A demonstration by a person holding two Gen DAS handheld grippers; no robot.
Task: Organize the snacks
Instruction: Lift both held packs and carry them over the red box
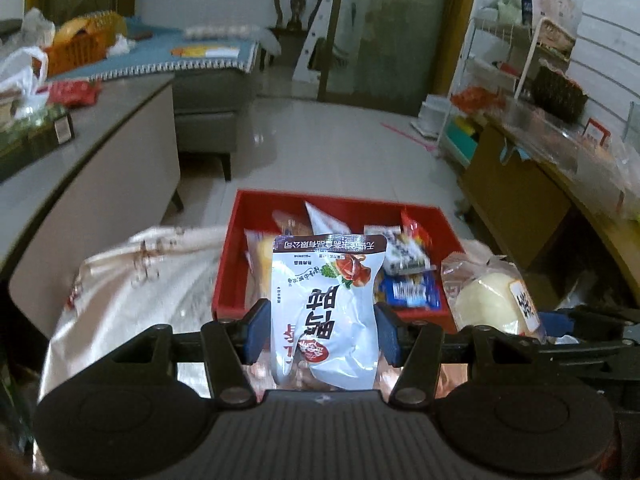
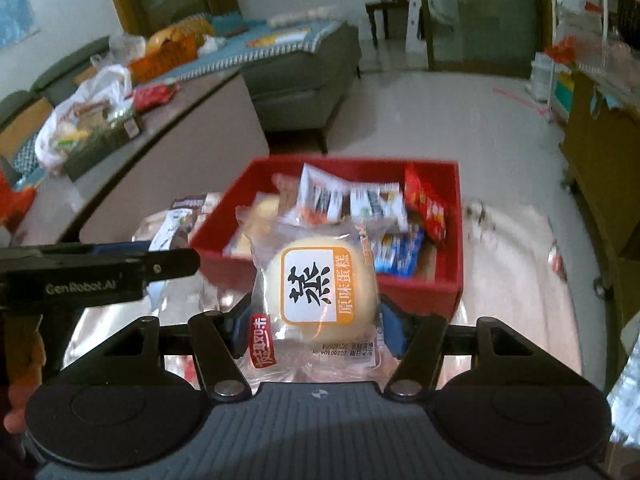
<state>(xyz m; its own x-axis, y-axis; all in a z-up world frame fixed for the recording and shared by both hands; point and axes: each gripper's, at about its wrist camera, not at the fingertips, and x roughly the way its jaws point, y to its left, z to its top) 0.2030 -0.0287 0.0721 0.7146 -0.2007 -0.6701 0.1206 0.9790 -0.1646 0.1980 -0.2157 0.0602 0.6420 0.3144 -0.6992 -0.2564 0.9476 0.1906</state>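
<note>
Left claw [image 1: 322, 330]: closed on a white snack pouch [image 1: 326, 308], blue pads pressed to both sides of the pack. The pouch sits lower centre of the left wrist view, upside down to the camera, with large black Chinese characters, a red round logo, a picture of meat and greens, and a dark brown top band with white print too small to read reliably.

Right claw [image 2: 312, 326]: closed on a steamed cake [image 2: 320, 288] in a clear wrapper, lower centre of the right wrist view. Label: white panel with orange border, large black "蒸", orange strip reading "原味蛋糕"; a red tag with white characters at the wrapper's lower left; a printed date line along the bottom edge, not fully legible. The same cake shows at right of the left wrist view.

Red tray [image 1: 228, 276]: centre of both views, just beyond the held packs, on a pale cloth [image 1: 132, 280]. Contents: assorted snack packets, among them a blue packet [image 2: 396, 250], a red packet [image 2: 426, 204], white packets with dark print [image 2: 320, 196] and a clear-wrapped yellow cake [image 1: 262, 264]. Their writing is blurred.

Left claw body at left of the right wrist view, lettered "GenRobot.AI".

Loose packets [image 2: 180, 220] lie on the cloth left of the tray.

Counter [image 1: 100, 136], upper left: plastic bag [image 2: 84, 116], red wrapper [image 1: 74, 92].
</note>
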